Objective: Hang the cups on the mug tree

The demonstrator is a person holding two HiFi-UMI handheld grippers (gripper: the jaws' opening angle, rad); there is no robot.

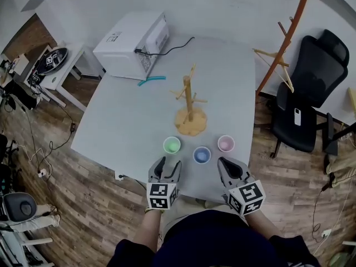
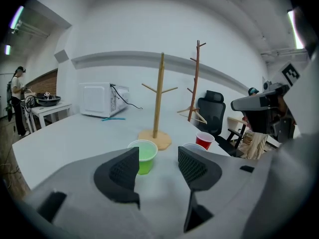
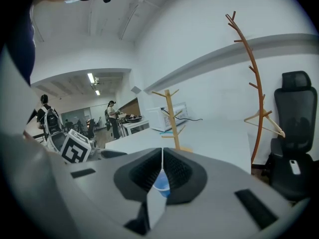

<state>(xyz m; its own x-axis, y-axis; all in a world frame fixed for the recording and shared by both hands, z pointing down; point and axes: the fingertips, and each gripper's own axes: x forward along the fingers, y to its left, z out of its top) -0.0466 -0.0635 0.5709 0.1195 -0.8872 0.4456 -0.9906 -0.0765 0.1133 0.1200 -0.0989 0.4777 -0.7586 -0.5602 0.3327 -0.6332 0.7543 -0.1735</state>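
Wood forms the mug tree [image 1: 189, 107]: a slim post, short angled pegs and a round flat base, upright at centre frame on the matte pale table [image 1: 122, 127]. We see three smooth plastic cups below it, upright and apart. The green cup [image 1: 172, 145] stands lower left of the base, the blue cup [image 1: 202, 154] lowest, the pink cup [image 1: 225, 143] lower right. The left gripper [image 1: 168, 166] is released: its ribbed black pads [image 2: 122, 171] stand apart over tabletop, with the green cup just beyond. The right gripper [image 1: 222, 163] is clenched on nothing, beside the blue cup. The cups stand near the table's lower edge; bare tabletop spreads left of the tree.
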